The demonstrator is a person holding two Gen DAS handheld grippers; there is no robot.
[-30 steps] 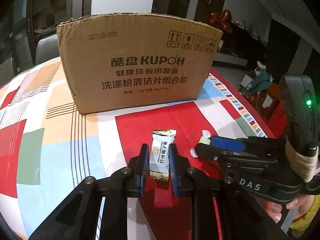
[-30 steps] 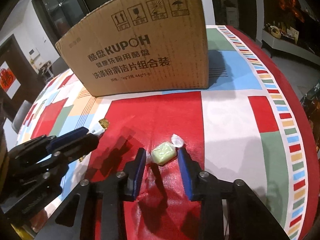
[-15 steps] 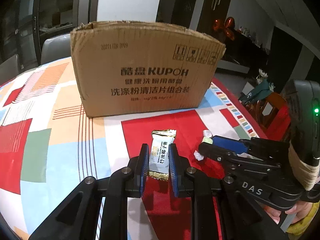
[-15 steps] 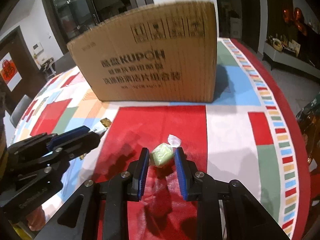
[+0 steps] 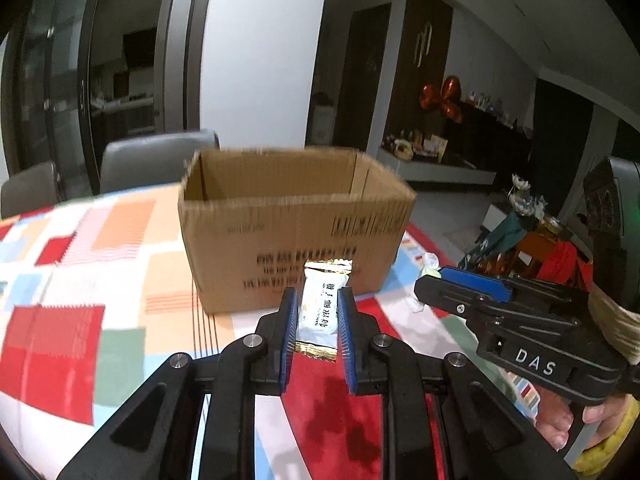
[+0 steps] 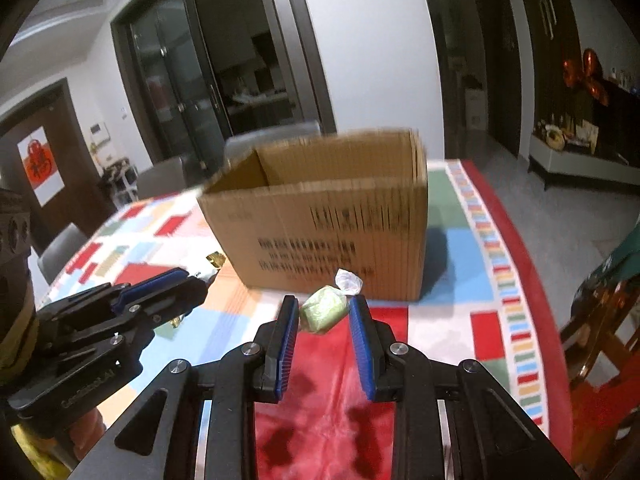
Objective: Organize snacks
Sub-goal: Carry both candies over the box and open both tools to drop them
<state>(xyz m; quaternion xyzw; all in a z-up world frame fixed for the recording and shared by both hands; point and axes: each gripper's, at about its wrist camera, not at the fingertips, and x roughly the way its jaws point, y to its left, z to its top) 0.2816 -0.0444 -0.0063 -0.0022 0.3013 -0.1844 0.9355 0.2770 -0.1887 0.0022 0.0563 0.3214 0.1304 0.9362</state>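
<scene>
My left gripper [image 5: 317, 304] is shut on a white candy packet with gold ends [image 5: 320, 312] and holds it in the air in front of the open cardboard box [image 5: 292, 224]. My right gripper [image 6: 324, 312] is shut on a pale green wrapped candy [image 6: 323, 312], also lifted, near the box [image 6: 320, 216]. The right gripper also shows in the left wrist view [image 5: 436, 284], to the right. The left gripper shows in the right wrist view [image 6: 188, 284], to the left. The box's inside bottom is hidden.
The table wears a colourful patchwork cloth [image 5: 80, 320] with a red border [image 6: 532, 280]. Grey chairs [image 5: 156, 160] stand behind the table. A wooden chair with cloth items [image 5: 532, 236] is at the right edge.
Both grippers have risen from the table with their candies. The right gripper closed on the green candy. The box's open top has come into view.
</scene>
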